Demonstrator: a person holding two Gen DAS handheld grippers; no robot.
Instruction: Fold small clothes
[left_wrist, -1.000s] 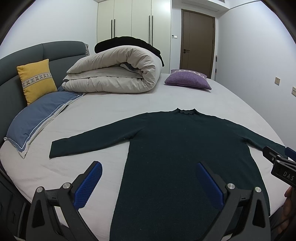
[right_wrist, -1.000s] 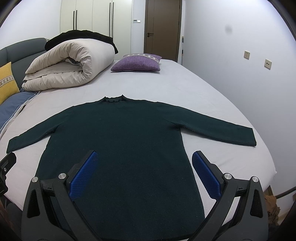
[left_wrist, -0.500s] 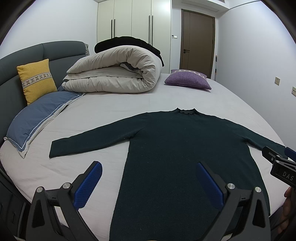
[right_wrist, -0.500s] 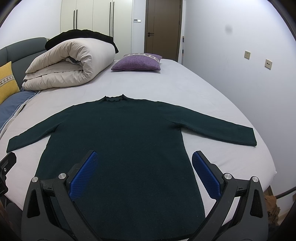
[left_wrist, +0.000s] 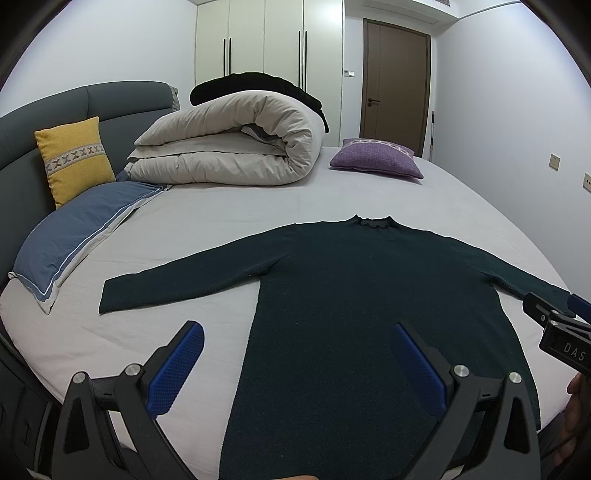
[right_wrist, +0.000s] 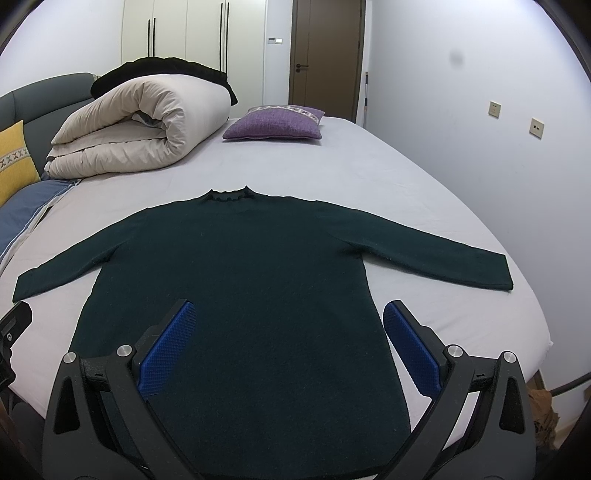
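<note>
Dark green knit long-sleeved sweater (right_wrist: 240, 288): spread flat, sleeves out, on pale grey bed sheet (right_wrist: 369, 177), ready for folding. Left gripper (left_wrist: 295, 354), right gripper (right_wrist: 288, 332): spread apart, empty, above hem.

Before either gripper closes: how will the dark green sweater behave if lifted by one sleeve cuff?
The dark green sweater lies flat and limp on the bed, so it will probably drape and trail. The knit looks thick, likely grippy against the textured pads, though heavyish, dragging across the sheet.
</note>
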